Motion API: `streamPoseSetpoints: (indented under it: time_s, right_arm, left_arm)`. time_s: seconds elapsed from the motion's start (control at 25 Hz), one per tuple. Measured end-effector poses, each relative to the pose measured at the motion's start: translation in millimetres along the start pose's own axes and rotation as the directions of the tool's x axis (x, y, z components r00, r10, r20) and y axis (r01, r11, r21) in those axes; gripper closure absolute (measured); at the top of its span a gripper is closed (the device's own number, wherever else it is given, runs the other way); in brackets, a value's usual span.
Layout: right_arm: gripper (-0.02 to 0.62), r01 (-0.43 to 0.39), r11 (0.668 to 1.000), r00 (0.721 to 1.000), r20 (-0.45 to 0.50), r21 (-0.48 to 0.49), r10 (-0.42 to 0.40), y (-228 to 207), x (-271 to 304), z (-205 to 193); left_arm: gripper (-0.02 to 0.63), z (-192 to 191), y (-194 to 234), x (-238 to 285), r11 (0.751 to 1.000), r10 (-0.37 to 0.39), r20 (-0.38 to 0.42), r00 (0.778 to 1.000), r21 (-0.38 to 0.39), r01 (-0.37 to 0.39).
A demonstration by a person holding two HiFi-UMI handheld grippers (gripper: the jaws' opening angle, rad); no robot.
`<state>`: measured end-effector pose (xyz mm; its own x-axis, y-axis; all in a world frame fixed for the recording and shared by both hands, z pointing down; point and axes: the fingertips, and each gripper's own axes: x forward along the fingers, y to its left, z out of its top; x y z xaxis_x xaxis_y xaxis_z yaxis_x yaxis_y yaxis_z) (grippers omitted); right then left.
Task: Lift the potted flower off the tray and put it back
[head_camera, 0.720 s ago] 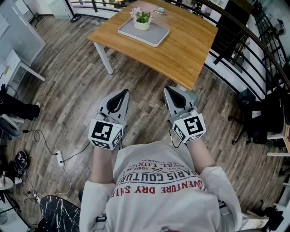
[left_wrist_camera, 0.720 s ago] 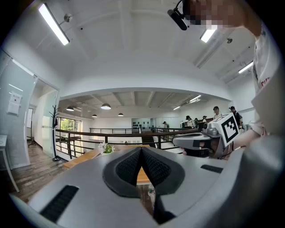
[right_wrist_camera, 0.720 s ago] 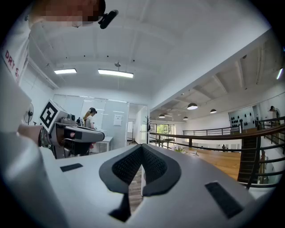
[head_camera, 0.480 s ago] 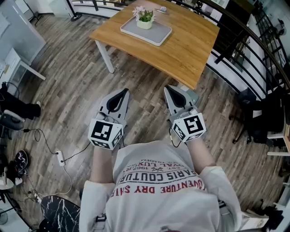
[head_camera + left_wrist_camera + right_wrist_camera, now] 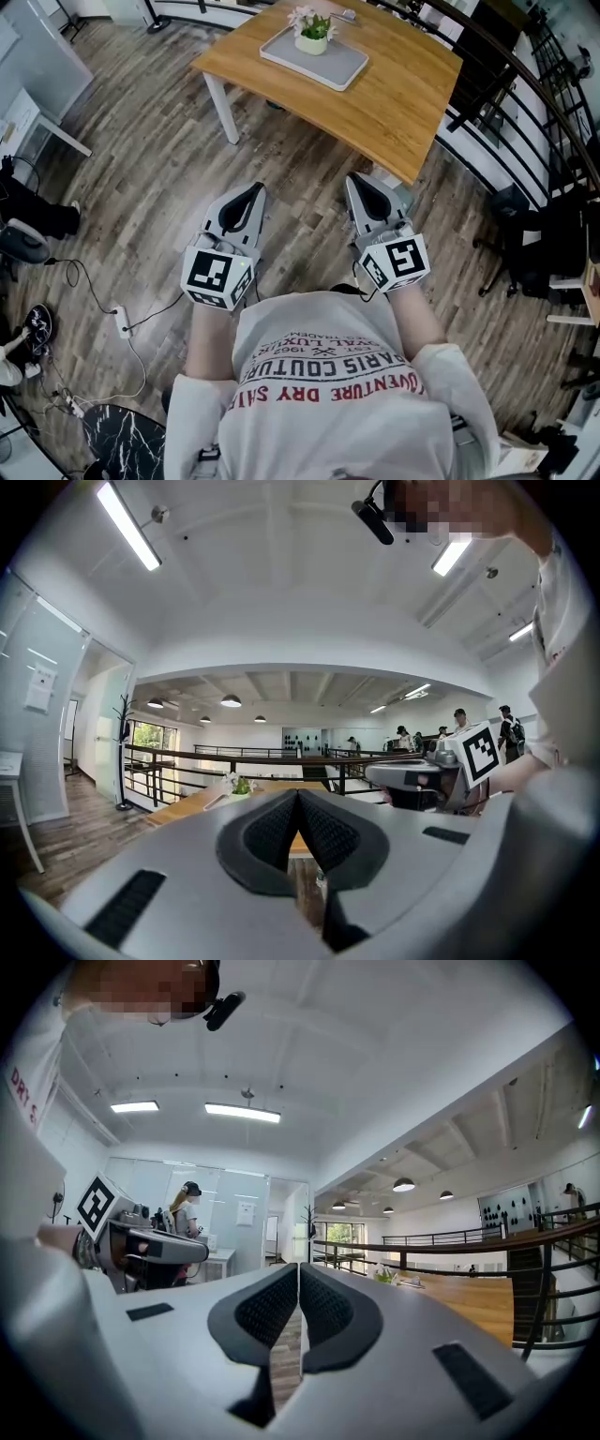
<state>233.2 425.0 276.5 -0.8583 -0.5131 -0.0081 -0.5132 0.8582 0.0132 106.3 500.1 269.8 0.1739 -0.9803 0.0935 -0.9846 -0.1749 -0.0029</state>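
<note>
Left gripper (image 5: 254, 191): we are holding it level in front of our body, above the wooden floor (image 5: 150, 169), jaws pressed together with nothing between them.
Right gripper (image 5: 357, 181): we are holding it level just beside the left one, jaws together and empty.
Table (image 5: 394, 94): it is standing ahead of us, well apart from both grippers.
Potted flower (image 5: 312, 34): it is standing upright, long axis vertical, toward the tray's (image 5: 337, 67) far edge.
</note>
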Motion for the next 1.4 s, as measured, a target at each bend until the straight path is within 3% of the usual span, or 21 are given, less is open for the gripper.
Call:
streamPoseSetpoints:
  time_s: [0.08, 0.16, 0.32, 0.44, 0.6, 0.88, 1.12, 1.4]
  right_arm:
    - [0.527, -0.014, 1.000, 1.000, 0.000, 0.004, 0.014, 0, 9, -1]
    - [0.225, -0.006, 1.000, 1.000, -0.017, -0.008, 0.006, -5, 19, -4]
    - [0.144, 0.073, 0.997, 0.997, 0.008, -0.024, -0.073, -31, 37, 1]
    - [0.124, 0.090, 0.996, 0.996, 0.018, -0.024, -0.090, -50, 56, -1]
    - [0.118, 0.048, 0.999, 0.999, 0.021, -0.020, -0.048, -71, 100, -13]
    - [0.120, -0.003, 1.000, 1.000, -0.012, 0.029, 0.003, -141, 221, -31]
    - [0.120, -0.014, 0.998, 0.998, -0.053, 0.060, 0.017, -219, 316, -47]
    - [0.120, 0.025, 0.994, 0.990, -0.141, 0.106, -0.010, -289, 374, -68]
  left_arm:
    - [0.594, -3, 8, -1, 1.000, 0.008, -0.006, 1.000, -0.002, -0.008]
    - [0.594, -5, 16, -2, 1.000, 0.018, -0.006, 1.000, -0.009, -0.019]
    - [0.594, -7, 32, 7, 0.999, 0.043, -0.010, 0.999, -0.022, -0.044]
    - [0.594, -14, 43, 23, 0.998, 0.050, -0.024, 0.998, -0.027, -0.051]
    - [0.594, -19, 69, 56, 0.997, 0.072, -0.042, 0.997, -0.019, -0.073]
    - [0.594, -18, 147, 160, 0.993, 0.116, -0.059, 0.992, -0.019, -0.117]
    - [0.594, -10, 208, 271, 0.995, 0.097, -0.096, 0.991, -0.027, -0.100]
    - [0.594, -1, 236, 365, 0.999, 0.041, -0.129, 0.991, -0.008, -0.043]
